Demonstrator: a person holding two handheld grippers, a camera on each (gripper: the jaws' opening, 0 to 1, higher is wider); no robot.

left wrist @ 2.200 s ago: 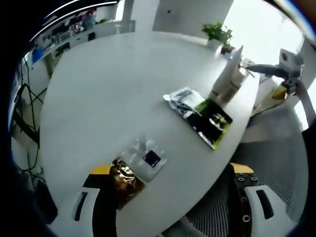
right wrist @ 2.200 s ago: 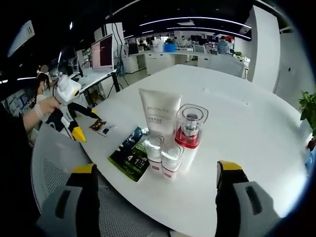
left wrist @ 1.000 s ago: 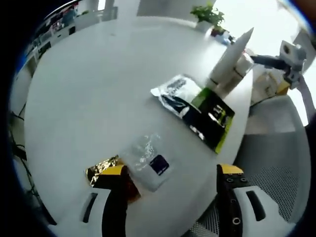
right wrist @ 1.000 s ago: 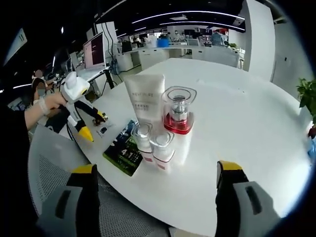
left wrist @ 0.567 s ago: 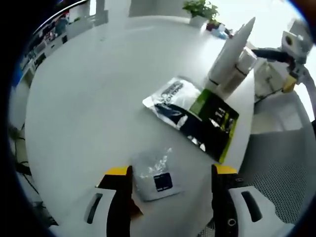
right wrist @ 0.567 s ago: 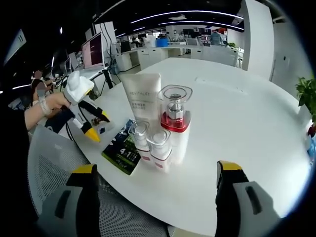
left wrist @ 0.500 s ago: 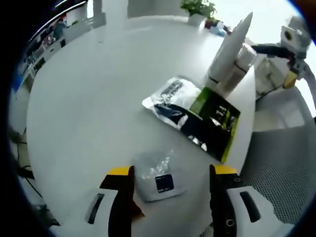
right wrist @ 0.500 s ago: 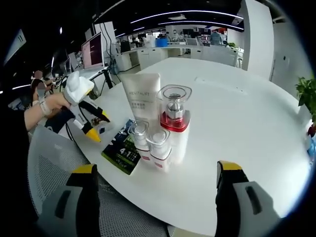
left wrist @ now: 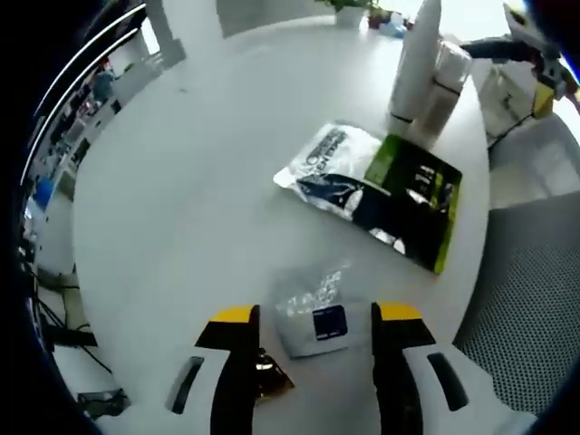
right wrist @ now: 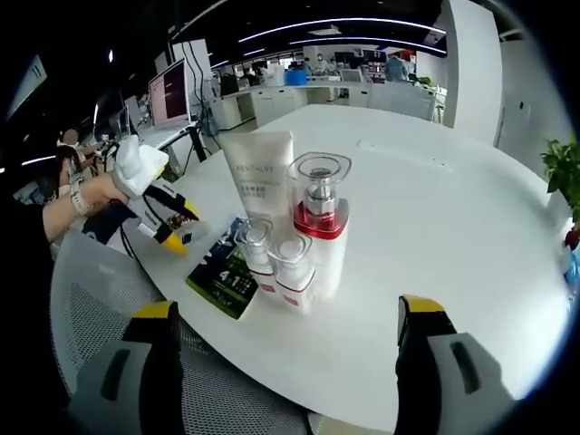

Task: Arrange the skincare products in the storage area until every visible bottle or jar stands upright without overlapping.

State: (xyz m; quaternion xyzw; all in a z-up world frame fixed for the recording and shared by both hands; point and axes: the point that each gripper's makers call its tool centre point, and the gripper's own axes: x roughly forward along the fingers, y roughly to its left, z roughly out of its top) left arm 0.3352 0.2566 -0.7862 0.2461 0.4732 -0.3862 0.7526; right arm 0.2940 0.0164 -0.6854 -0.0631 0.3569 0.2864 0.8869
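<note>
In the left gripper view, the left gripper (left wrist: 310,319) hangs low over the white desk (left wrist: 181,172) near its front edge, its yellow-tipped jaws spread apart on either side of a small clear sachet (left wrist: 315,313) with a dark blue label. The sachet lies flat between the jaws; whether they touch it cannot be told. A crumpled gold wrapper (left wrist: 271,378) peeks out beside the left jaw. Further along the same edge lie a silver-white pouch (left wrist: 332,165) and a green-and-black packet (left wrist: 410,198), the packet overlapping the pouch's end. Beyond them, at the far end of that edge, the white tube (left wrist: 416,56) stands upright with a capped bottle (left wrist: 444,83) just beside it, and the right gripper (left wrist: 542,63) shows at the top right corner, off the desk.

In the right gripper view, a person's hand (right wrist: 80,201) at the left holds the left gripper (right wrist: 166,217) down at the desk's (right wrist: 453,236) near-left edge. The green-and-black packet (right wrist: 228,273) lies flat close to that edge. Touching or just behind it stands the group of skincare products, all upright: the white tube (right wrist: 262,183), the clear-capped pump bottle (right wrist: 319,217) with a red band, and two small clear-capped bottles (right wrist: 274,263) in front, packed closely together. The right gripper (right wrist: 285,313) hovers off the desk's near edge, over a mesh chair (right wrist: 118,353), its jaws wide apart and holding nothing.
</note>
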